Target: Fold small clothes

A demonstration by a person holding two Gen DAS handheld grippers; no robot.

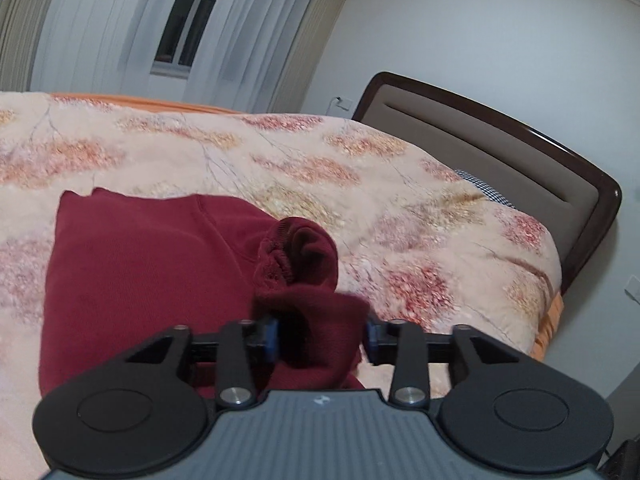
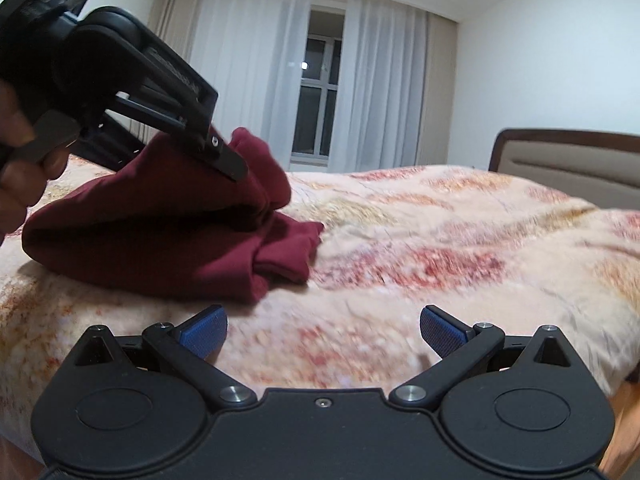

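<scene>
A dark red sweater (image 1: 132, 264) lies partly folded on the floral bedspread (image 1: 360, 168). My left gripper (image 1: 322, 338) is shut on a bunched sleeve with its ribbed cuff (image 1: 298, 256) and holds it lifted over the body of the sweater. In the right wrist view the sweater (image 2: 152, 240) lies at the left with the left gripper (image 2: 228, 160) pinching a raised fold. My right gripper (image 2: 323, 334) is open and empty, low over the bedspread (image 2: 440, 248), to the right of the sweater and apart from it.
A brown padded headboard (image 1: 500, 152) stands at the right end of the bed, with a checked pillow (image 1: 484, 188) peeking from under the cover. White curtains and a window (image 2: 320, 100) are beyond the bed. An orange sheet edge (image 1: 548, 328) shows at the bed's side.
</scene>
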